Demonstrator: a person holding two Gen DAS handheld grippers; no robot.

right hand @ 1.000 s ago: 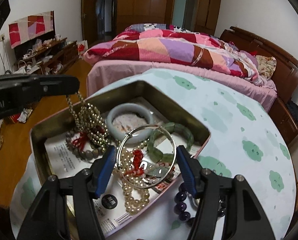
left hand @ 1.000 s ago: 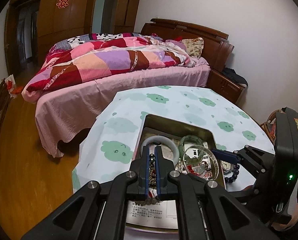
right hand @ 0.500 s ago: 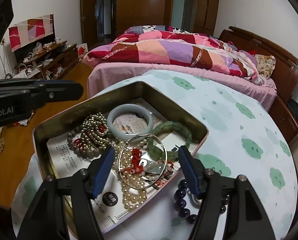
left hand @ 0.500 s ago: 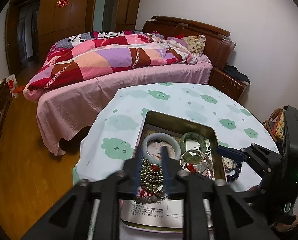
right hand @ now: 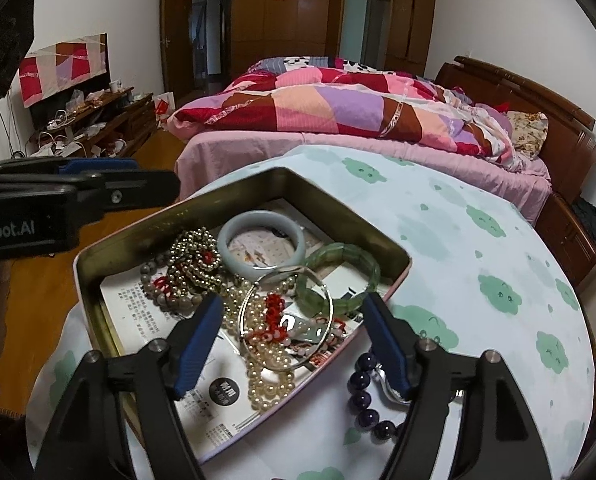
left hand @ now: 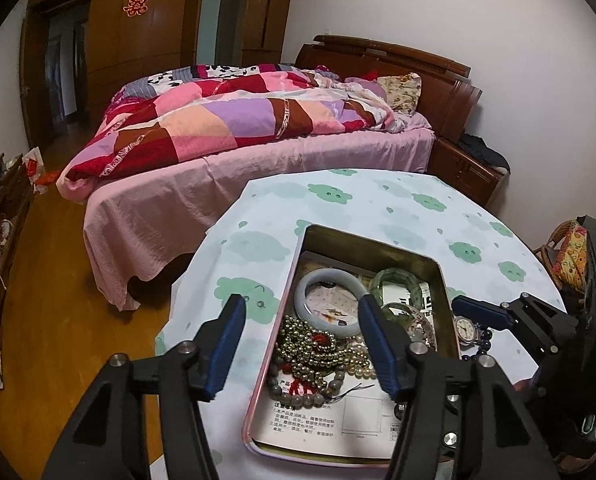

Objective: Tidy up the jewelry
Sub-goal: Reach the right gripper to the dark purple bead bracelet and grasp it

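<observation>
A metal tin on the table holds a gold bead necklace, a pale jade bangle, a green bangle, a silver ring bangle, pearls and grey beads. My left gripper is open and empty above the tin's left side. My right gripper is open and empty over the tin's near corner. A watch and dark purple beads lie outside the tin.
The round table has a cloud-print cloth. A bed with a patchwork quilt stands behind it. Wooden floor lies to the left, and a cluttered low cabinet stands by the far wall.
My left gripper opened and let the gold bead necklace fall into the tin, then drew back a little. My right gripper stayed open and barely moved.
</observation>
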